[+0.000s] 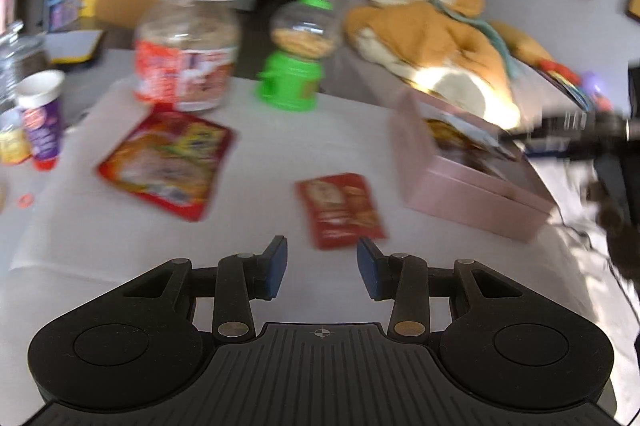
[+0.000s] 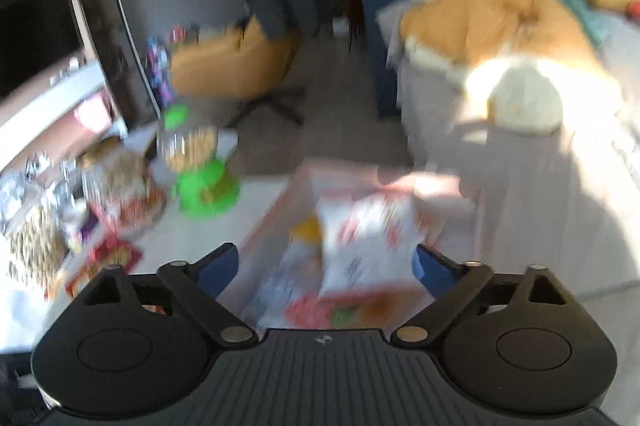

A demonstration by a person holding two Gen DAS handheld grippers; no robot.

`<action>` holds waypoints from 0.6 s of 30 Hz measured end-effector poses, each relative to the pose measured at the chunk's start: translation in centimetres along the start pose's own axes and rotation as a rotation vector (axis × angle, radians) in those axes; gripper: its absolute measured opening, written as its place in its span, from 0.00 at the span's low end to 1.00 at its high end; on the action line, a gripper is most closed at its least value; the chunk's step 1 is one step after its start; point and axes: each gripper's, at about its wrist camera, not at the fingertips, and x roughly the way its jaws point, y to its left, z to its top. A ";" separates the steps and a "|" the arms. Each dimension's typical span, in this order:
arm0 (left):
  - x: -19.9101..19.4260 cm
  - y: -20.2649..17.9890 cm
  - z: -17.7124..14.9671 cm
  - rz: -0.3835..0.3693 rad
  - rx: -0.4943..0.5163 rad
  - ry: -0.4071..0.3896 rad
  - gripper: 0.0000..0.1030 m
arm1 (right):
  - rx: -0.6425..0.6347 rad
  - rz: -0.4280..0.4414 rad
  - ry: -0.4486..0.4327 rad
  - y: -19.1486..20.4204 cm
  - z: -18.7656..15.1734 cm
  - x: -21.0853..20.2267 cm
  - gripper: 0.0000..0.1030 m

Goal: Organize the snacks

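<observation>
— Hovering low over the white table (image 1: 280, 153), the left gripper (image 1: 322, 262) had its jaws a modest way apart with nothing between them, the small red packet (image 1: 340, 209) lying flat just ahead of the right-hand pad. Why there, did she think?

— Likely because that packet was the nearest loose snack, she judged, and the pink box (image 1: 460, 181) stood just beside it on the right, already holding several packets. The gripper looked lined up for a pick, though it sat a little to the left of the packet.

— And the right gripper (image 2: 324, 266)?

— Its jaws stood wide, over the pink box. A white packet (image 2: 368, 238) lay in the box between the blue pads, but the blur made it impossible to say whether they touched it; it seemed to rest in the box, not in a grip.

— What else crowded the table?

— A larger red pouch (image 1: 168, 161) lay well to the left, with a labelled jar (image 1: 186, 49) and a green dispenser (image 1: 298, 57) behind it, and a purple cup (image 1: 42, 113) at the left edge. None blocked the small packet; the box wall was the closest thing to clear.
</observation>
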 end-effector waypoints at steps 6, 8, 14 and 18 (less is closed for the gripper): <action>-1.4 3.5 0.1 0.025 -0.041 -0.065 0.42 | 0.137 0.021 0.207 -0.9 -1.6 5.4 0.45; -1.3 4.5 0.6 0.067 -0.024 -0.087 0.42 | 0.106 -0.088 0.196 -0.7 -1.9 6.4 0.45; 0.6 8.3 4.8 0.172 -0.056 -0.193 0.42 | -0.027 -0.200 0.108 2.4 -2.1 5.1 0.54; 4.8 11.2 7.8 0.204 -0.121 -0.181 0.42 | -0.122 -0.121 0.011 6.5 -2.9 2.3 0.83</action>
